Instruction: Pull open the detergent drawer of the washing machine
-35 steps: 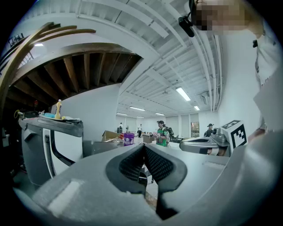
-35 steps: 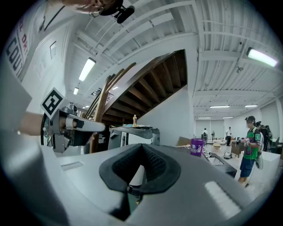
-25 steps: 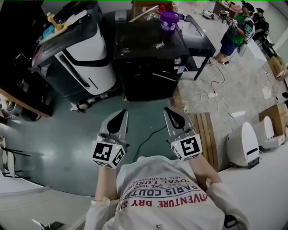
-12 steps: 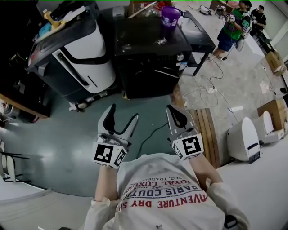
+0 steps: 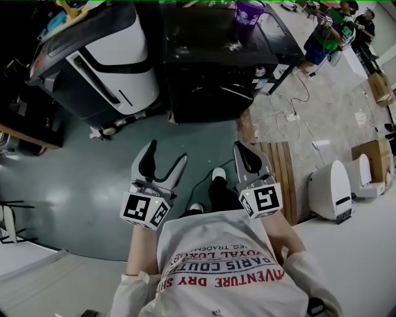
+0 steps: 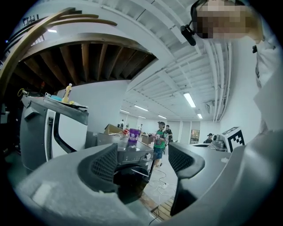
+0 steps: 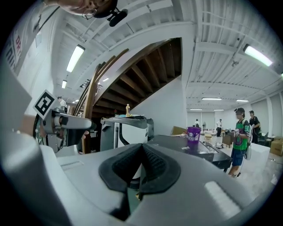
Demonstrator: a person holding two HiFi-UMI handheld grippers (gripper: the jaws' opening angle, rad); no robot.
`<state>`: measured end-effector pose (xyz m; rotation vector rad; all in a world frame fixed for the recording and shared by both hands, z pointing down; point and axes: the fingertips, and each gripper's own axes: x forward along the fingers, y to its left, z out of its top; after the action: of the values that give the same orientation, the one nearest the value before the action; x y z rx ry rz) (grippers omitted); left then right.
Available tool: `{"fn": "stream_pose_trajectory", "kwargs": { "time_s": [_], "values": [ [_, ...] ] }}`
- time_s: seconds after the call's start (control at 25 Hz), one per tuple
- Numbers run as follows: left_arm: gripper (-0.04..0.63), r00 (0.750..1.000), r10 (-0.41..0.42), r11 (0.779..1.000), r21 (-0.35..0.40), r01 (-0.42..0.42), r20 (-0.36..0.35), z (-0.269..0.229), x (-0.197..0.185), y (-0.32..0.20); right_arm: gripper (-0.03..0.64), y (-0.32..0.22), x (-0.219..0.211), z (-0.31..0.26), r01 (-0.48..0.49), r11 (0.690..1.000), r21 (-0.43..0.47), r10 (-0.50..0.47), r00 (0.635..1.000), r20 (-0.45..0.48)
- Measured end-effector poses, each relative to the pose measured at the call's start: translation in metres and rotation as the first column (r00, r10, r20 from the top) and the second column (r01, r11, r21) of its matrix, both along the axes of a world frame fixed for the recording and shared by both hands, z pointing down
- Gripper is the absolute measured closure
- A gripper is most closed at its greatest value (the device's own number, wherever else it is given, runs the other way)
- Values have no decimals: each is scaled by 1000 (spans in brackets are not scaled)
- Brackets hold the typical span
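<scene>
Head view: both my grippers held well short of the washer.
Here the left gripper (image 5: 167, 155) is spread wide and empty, the right gripper (image 5: 244, 148) closed on nothing, both over the green floor (image 5: 93, 173), apart from the black washer (image 5: 210, 62) with a purple cup (image 5: 247, 11) on top. Left gripper view: jaws wide apart with nothing between them, and the washer (image 6: 132, 163) shows through the gap; I cannot pick out its drawer. Right gripper view: pads pressed together, empty, with the washer's top (image 7: 190, 148) beyond.
</scene>
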<state>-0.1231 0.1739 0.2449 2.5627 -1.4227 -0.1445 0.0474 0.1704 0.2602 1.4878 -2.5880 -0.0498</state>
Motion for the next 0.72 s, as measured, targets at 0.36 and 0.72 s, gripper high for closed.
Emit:
{"fn": "stream_pose_trajectory", "kwargs": {
  "time_s": [0.36, 0.72],
  "values": [
    [238, 995, -86, 995, -55, 89, 48, 26, 3, -93, 615, -116, 6, 29, 53, 997, -51, -52, 998, 31],
    [238, 984, -180, 978, -106, 178, -9, 33, 32, -231, 615, -270, 35, 27, 122, 992, -27, -121, 992, 44]
  ]
}}
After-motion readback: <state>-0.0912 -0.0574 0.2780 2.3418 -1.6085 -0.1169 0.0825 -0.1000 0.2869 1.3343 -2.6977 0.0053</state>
